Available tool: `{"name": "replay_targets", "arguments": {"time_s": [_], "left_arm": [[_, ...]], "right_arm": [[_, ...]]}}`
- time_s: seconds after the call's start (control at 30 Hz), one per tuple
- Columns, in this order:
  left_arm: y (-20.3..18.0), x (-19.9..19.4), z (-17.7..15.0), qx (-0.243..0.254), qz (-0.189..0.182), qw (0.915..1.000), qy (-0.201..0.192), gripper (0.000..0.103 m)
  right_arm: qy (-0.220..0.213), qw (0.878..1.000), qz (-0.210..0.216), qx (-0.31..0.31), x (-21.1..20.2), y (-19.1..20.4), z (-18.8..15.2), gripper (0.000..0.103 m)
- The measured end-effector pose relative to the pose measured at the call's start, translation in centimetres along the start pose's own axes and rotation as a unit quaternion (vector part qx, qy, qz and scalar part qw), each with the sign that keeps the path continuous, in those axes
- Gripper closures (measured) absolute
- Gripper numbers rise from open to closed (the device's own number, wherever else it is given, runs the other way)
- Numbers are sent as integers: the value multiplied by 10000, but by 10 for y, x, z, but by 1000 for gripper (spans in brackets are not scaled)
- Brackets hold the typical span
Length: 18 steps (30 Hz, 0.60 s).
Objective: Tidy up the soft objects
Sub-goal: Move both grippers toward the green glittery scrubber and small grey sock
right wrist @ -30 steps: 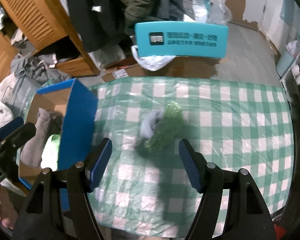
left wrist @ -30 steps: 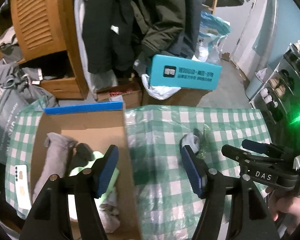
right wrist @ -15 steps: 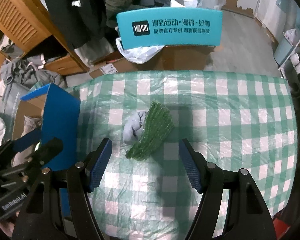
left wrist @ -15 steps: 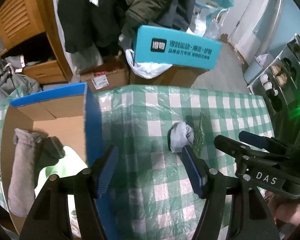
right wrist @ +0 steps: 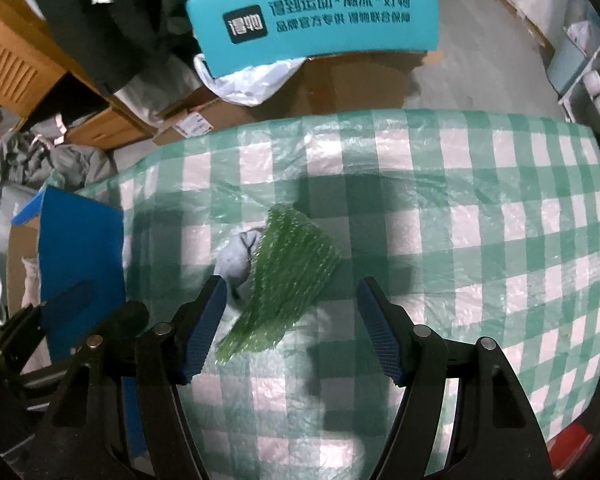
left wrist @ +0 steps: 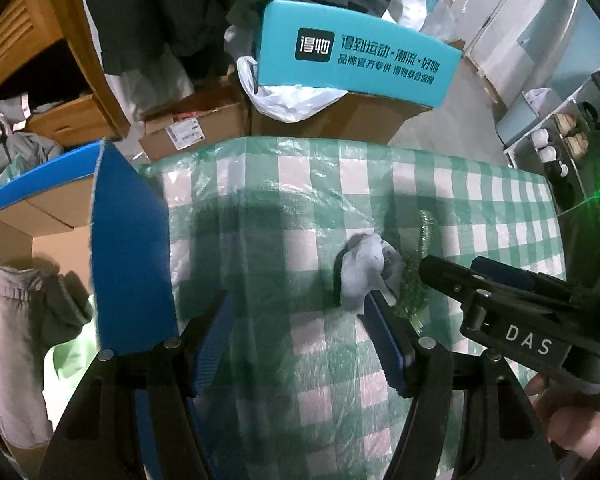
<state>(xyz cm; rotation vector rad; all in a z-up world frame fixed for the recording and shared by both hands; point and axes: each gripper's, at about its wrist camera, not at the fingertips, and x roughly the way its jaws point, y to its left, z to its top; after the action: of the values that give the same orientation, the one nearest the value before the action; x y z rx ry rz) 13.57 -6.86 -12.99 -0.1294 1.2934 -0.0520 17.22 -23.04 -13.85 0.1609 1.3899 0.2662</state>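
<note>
A grey sock (left wrist: 362,270) and a green glittery soft piece (right wrist: 290,276) lie together on the green-checked tablecloth (right wrist: 480,208). The sock shows at the piece's left in the right wrist view (right wrist: 234,258); the green piece shows beside the sock in the left wrist view (left wrist: 416,280). My left gripper (left wrist: 298,340) is open, its right pad next to the sock. My right gripper (right wrist: 290,330) is open, with the green piece's near end between its pads. A cardboard box with blue flaps (left wrist: 130,248) at the left holds a grey garment (left wrist: 12,344) and a pale green item (left wrist: 66,364).
A teal box (left wrist: 360,56) sits on cardboard cartons (left wrist: 340,116) beyond the table's far edge. Dark coats (left wrist: 160,12) hang behind, beside a wooden cabinet (left wrist: 28,40). A shoe rack (left wrist: 568,136) stands at the right. The right gripper (left wrist: 512,304) shows in the left wrist view.
Both grippers have moved forward and closer to the sock and green piece. The left gripper has swung right, away from over the box. Both stay open.
</note>
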Motion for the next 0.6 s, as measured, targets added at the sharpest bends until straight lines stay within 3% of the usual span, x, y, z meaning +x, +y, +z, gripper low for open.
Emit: {"name": "replay_targets", "arguments": {"time_s": [0.1, 0.23, 0.33, 0.53, 0.6], "left_arm": [[-2, 9, 3, 79, 4, 9999, 124, 35], [-3, 17, 3, 125, 46, 9997, 197, 35], [-2, 21, 1, 104, 90, 9996, 256, 35], [-8, 19, 1, 85, 41, 9996, 258, 35], [-14, 17, 0, 141, 27, 9996, 225, 31]], "right_arm": [[84, 9998, 128, 95, 9, -4, 4, 37], [233, 9992, 287, 138, 19, -6, 5, 61], [290, 9992, 262, 118, 22, -9, 1, 87], [355, 9992, 23, 165, 19, -29, -11, 89], [391, 9990, -124, 181, 18, -38, -15, 89]]}}
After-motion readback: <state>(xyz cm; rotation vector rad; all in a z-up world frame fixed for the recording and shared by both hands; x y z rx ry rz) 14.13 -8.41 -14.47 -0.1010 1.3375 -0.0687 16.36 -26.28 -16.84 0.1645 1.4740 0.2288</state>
